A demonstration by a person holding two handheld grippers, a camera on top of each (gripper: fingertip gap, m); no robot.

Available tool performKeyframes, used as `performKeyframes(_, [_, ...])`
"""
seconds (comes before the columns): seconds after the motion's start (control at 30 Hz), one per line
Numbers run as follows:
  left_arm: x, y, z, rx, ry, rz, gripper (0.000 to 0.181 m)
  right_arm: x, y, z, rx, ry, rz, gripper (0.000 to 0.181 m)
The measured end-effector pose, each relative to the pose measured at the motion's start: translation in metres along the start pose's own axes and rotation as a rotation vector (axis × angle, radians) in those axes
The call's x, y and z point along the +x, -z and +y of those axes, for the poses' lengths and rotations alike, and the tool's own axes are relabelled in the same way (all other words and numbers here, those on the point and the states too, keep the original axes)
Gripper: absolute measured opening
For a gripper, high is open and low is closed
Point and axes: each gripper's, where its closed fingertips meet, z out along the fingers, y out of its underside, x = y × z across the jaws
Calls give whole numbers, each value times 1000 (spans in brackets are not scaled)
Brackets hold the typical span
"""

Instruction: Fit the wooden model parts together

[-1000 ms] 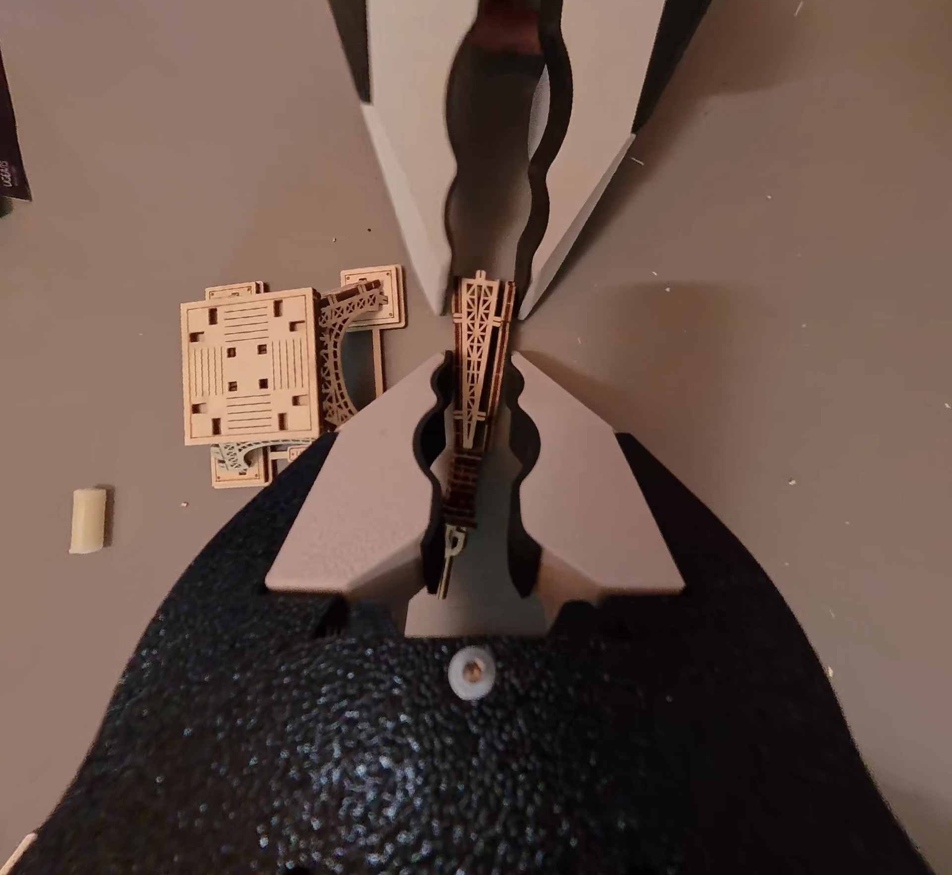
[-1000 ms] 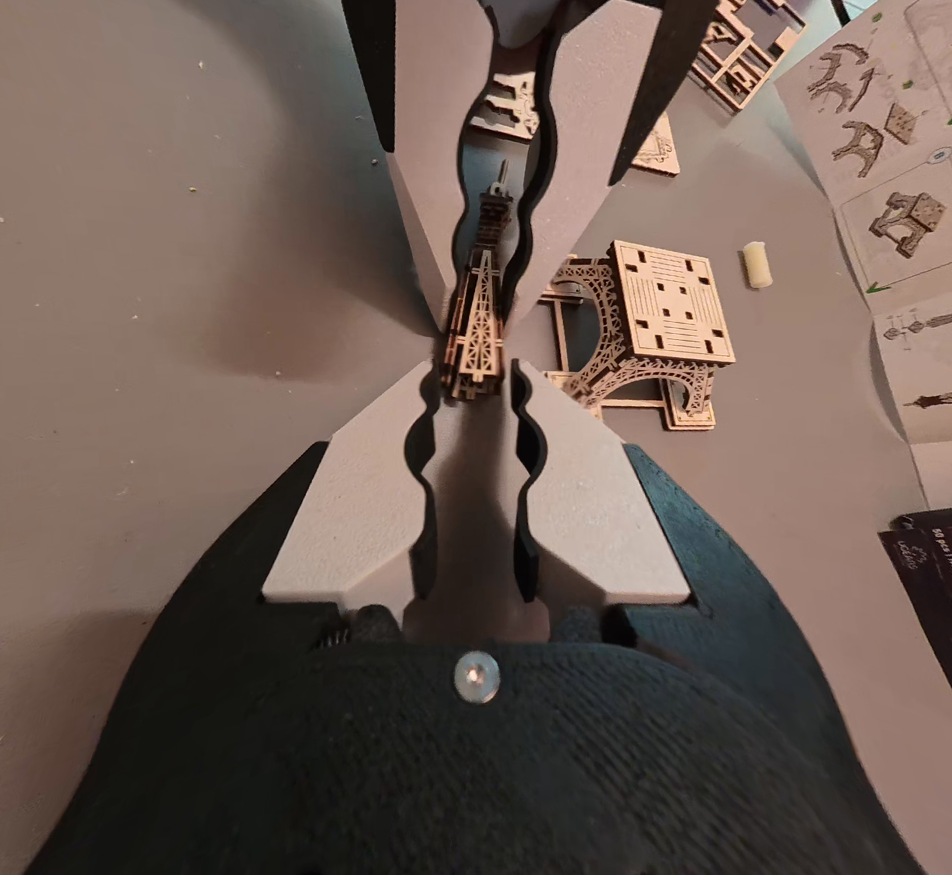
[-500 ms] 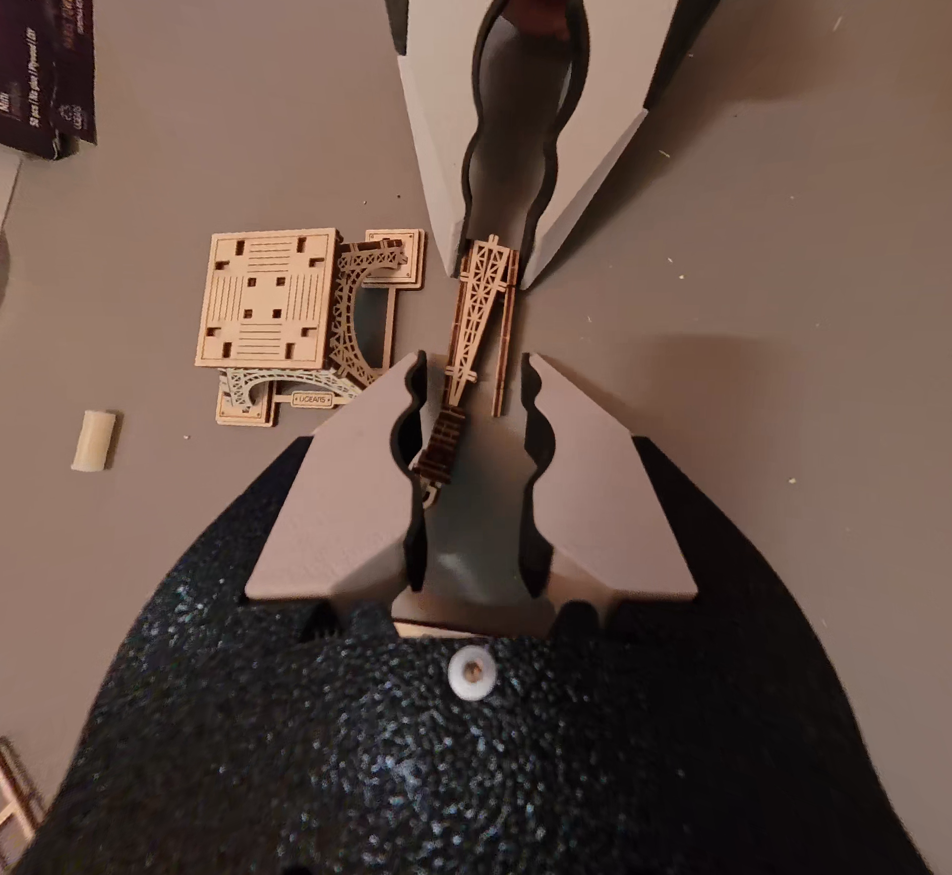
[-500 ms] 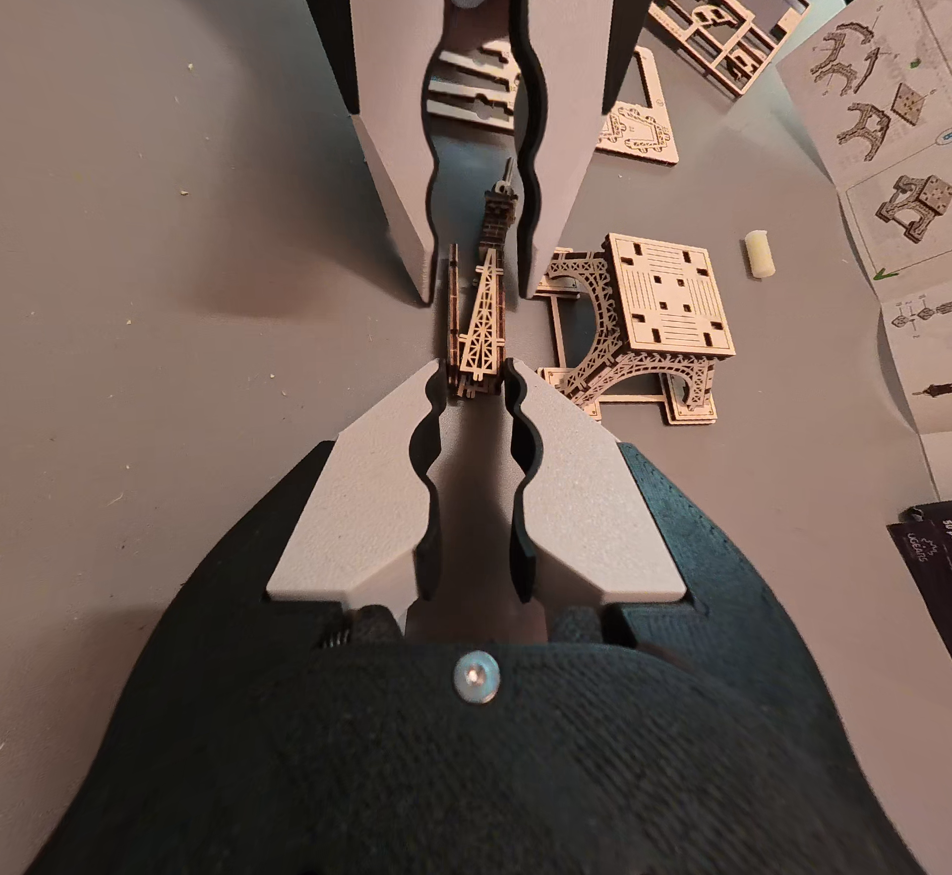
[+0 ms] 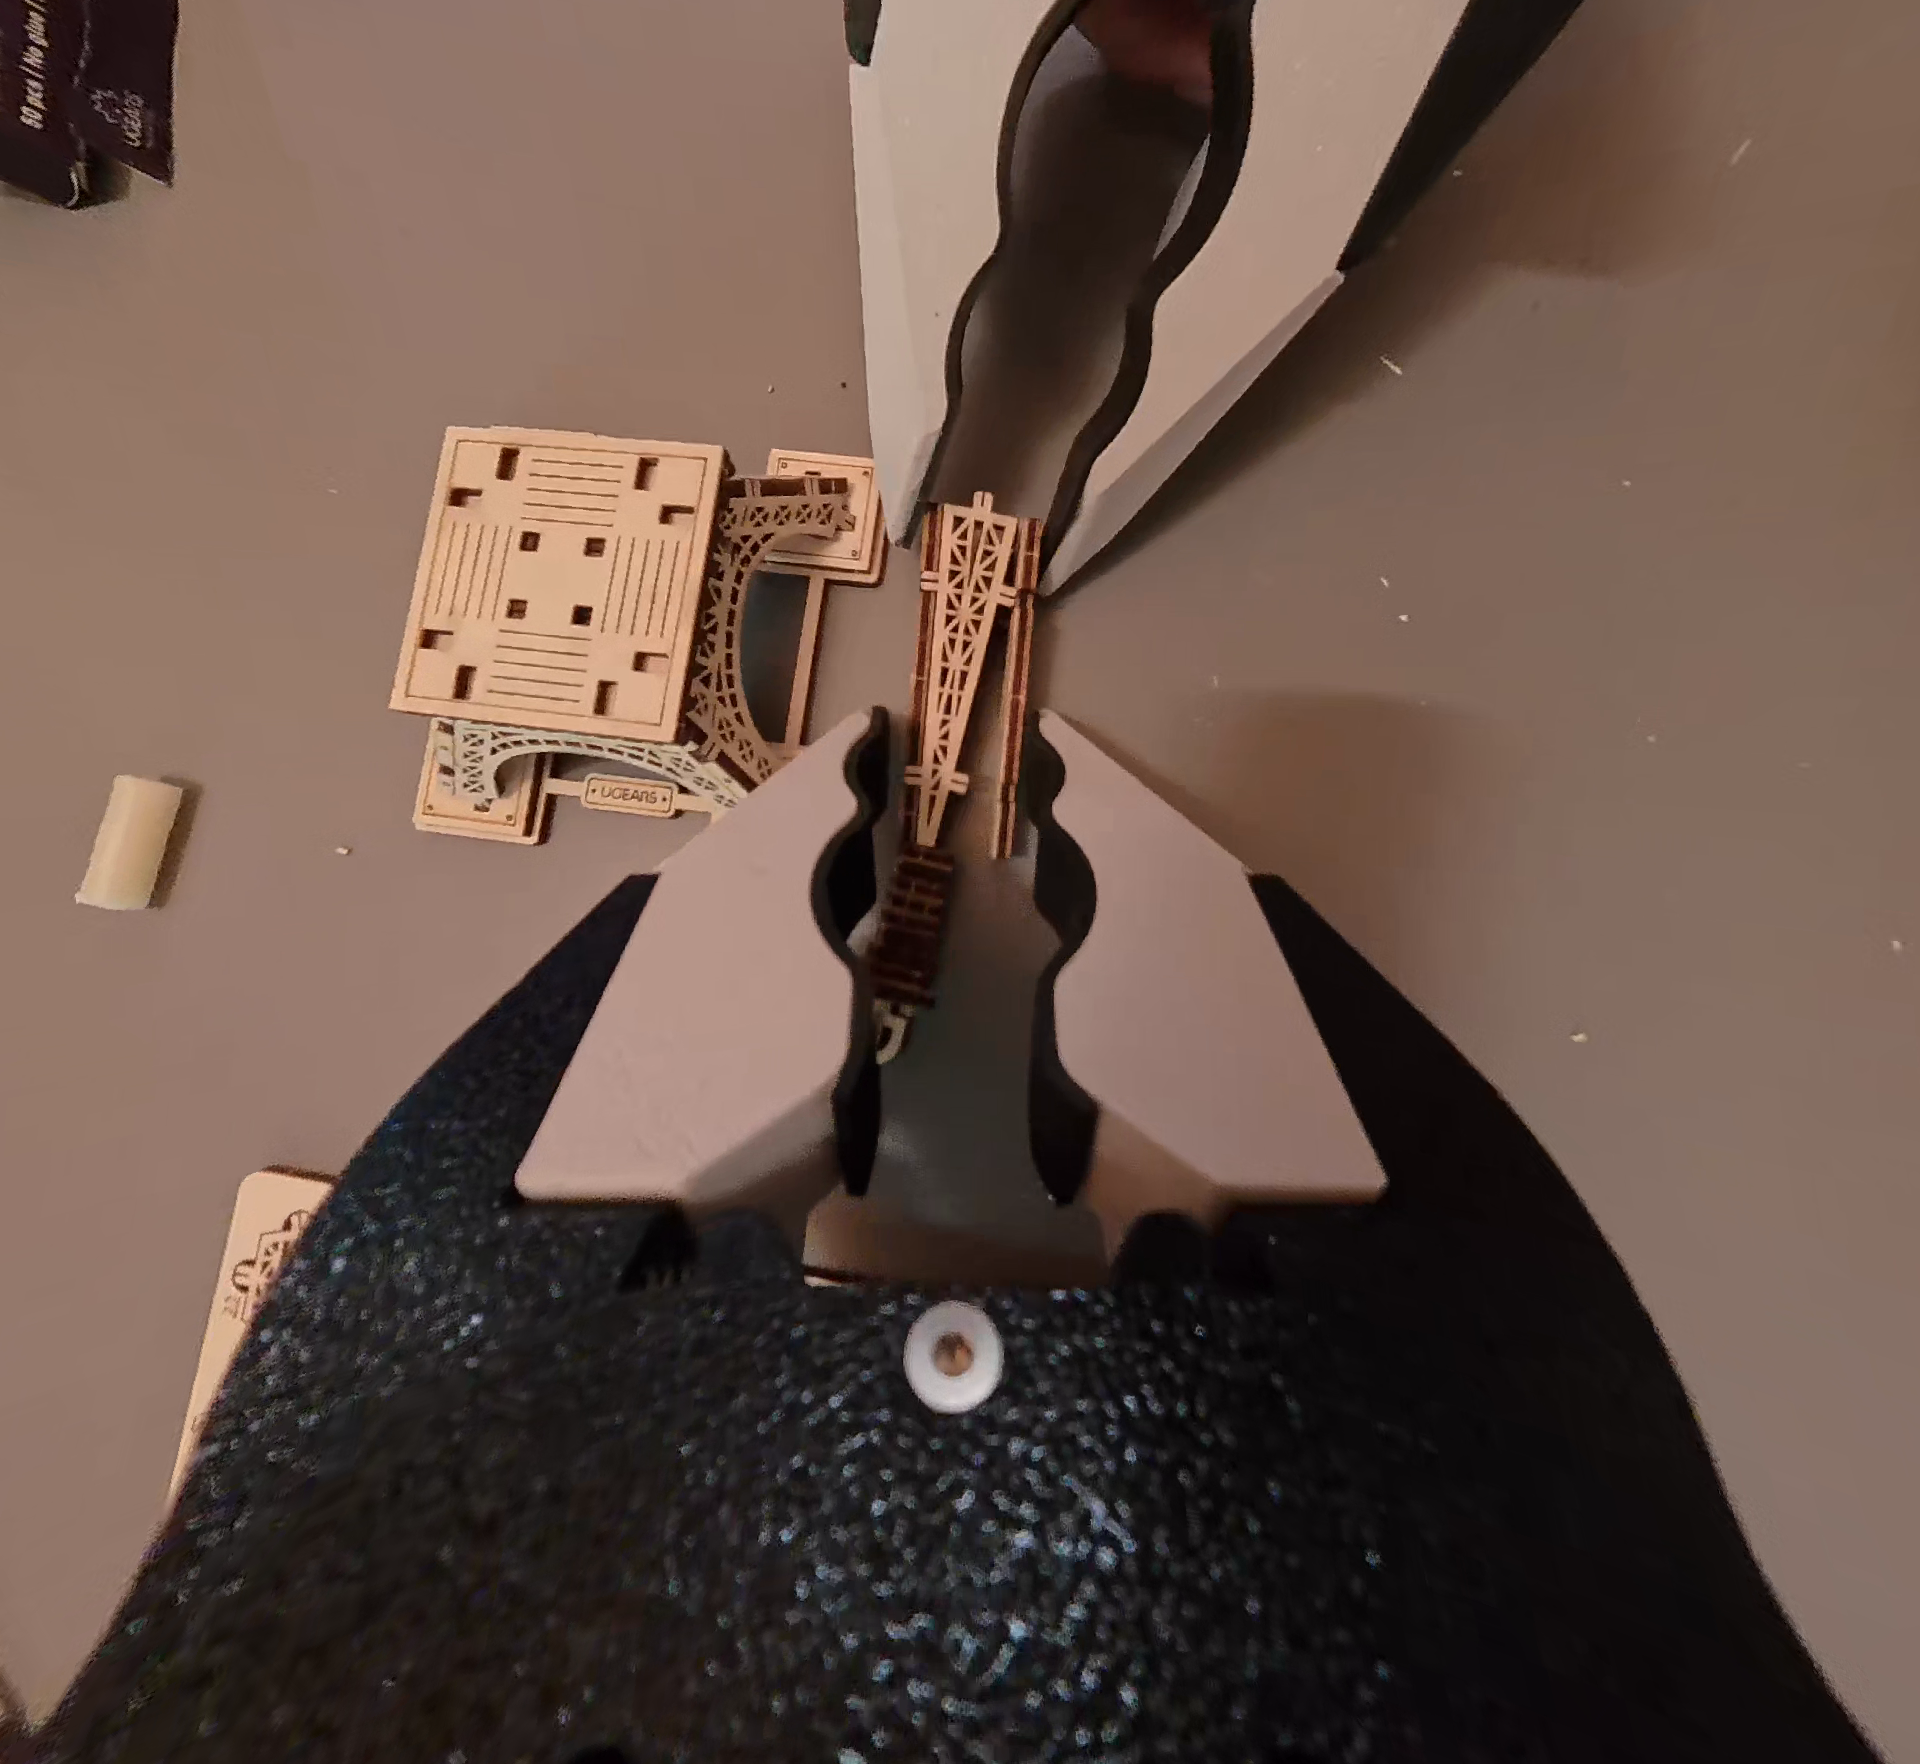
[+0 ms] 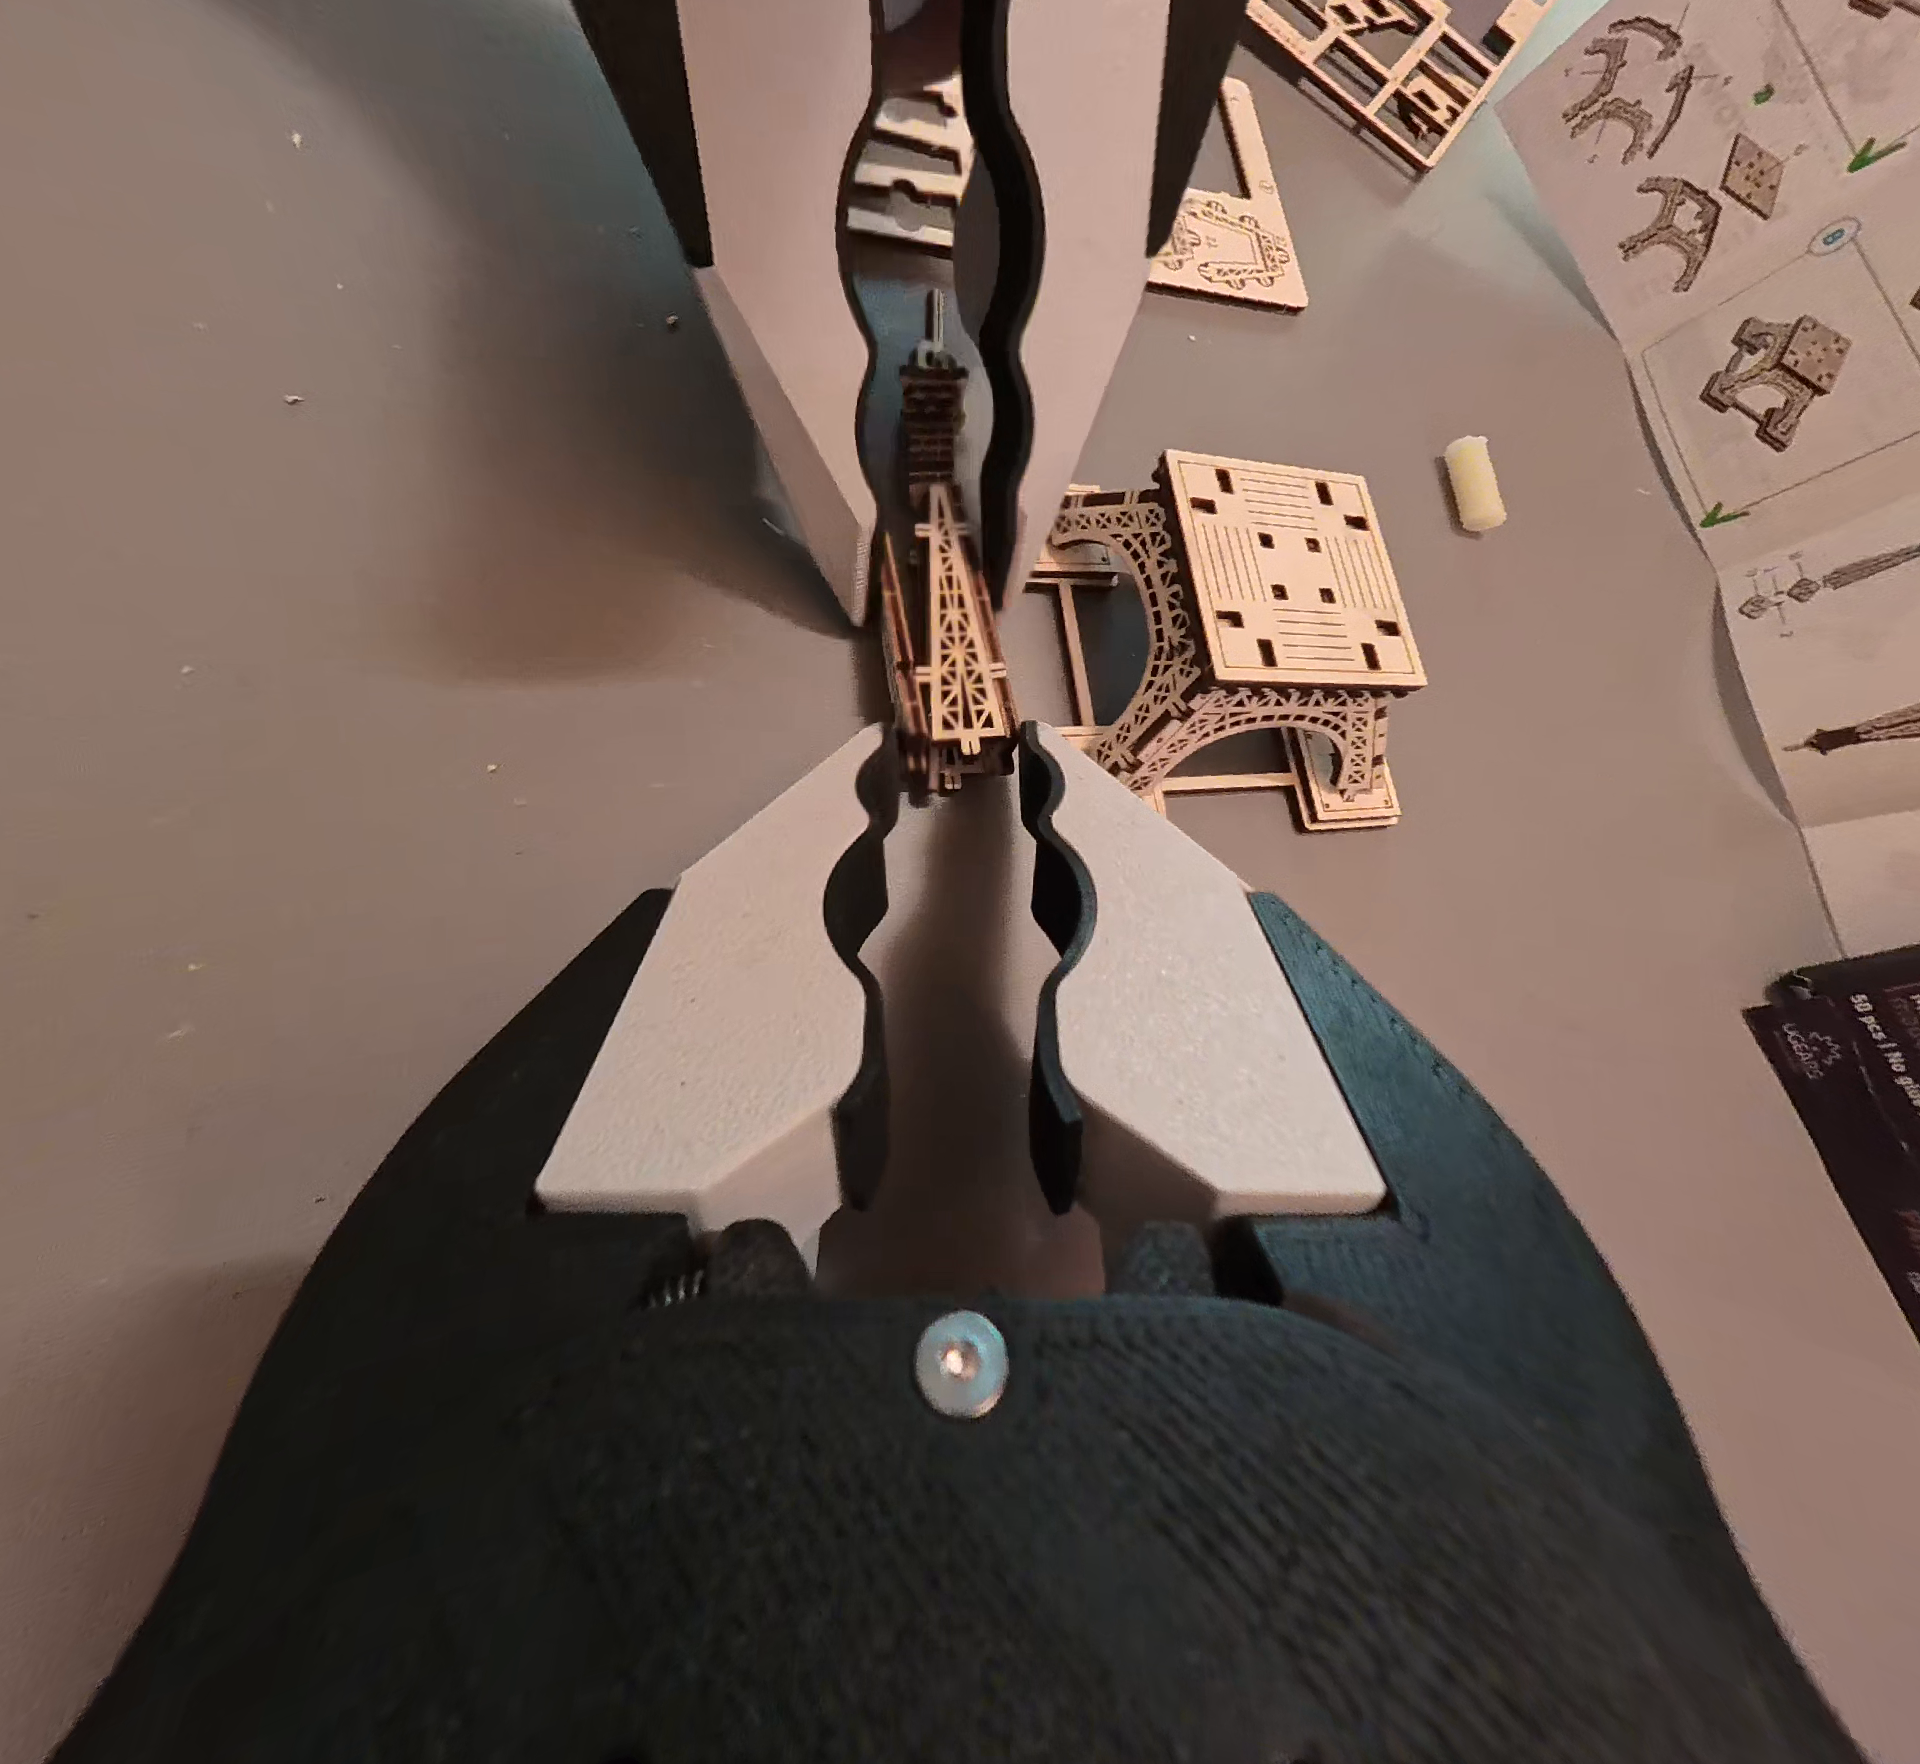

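Both tools, left (image 5: 961,758) and right (image 6: 956,758), gape open around the spire (image 5: 961,665) lying on my worktop (image 5: 1455,779); regripping next, then seating it on the base (image 5: 561,571).

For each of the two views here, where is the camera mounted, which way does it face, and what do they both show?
Left wrist view: sits on the left gripper, looking down its open fingers at the grey table; the wooden spire lies between them, the right gripper opposite.
Right wrist view: sits on the right gripper, facing the other way; its open fingers frame the spire's wide end, the left gripper beyond.
Shared: the spire, the arched tower base, the small cream cylinder.
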Motion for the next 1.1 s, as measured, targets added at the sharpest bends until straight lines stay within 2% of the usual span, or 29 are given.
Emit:
performKeyframes(0.07, [1,1,0,5,11,4,28,0,0,0,0,-3,-3,20])
performKeyframes(0.13, [0,6,5,-8,16,-16,39,0,0,0,0,-5,-2,20])
performKeyframes(0.3, [-2,30,15,5,10,-95,38,1,-1,1,-8,1,7,22])
performKeyframes(0.47, [-8,33,37,-45,30,-122,38,0,0,1,-7,10,11,22])
performKeyframes(0.53, [-7,33,35,-10,54,-107,32,1,0,1,-6,12,12,22])
performKeyframes(0.67, [-7,29,35,11,77,-100,14,3,1,-1,11,12,30,42])
performKeyframes(1.1, [-11,34,39,27,25,-148,12,5,-5,-3,-1,2,33,34])
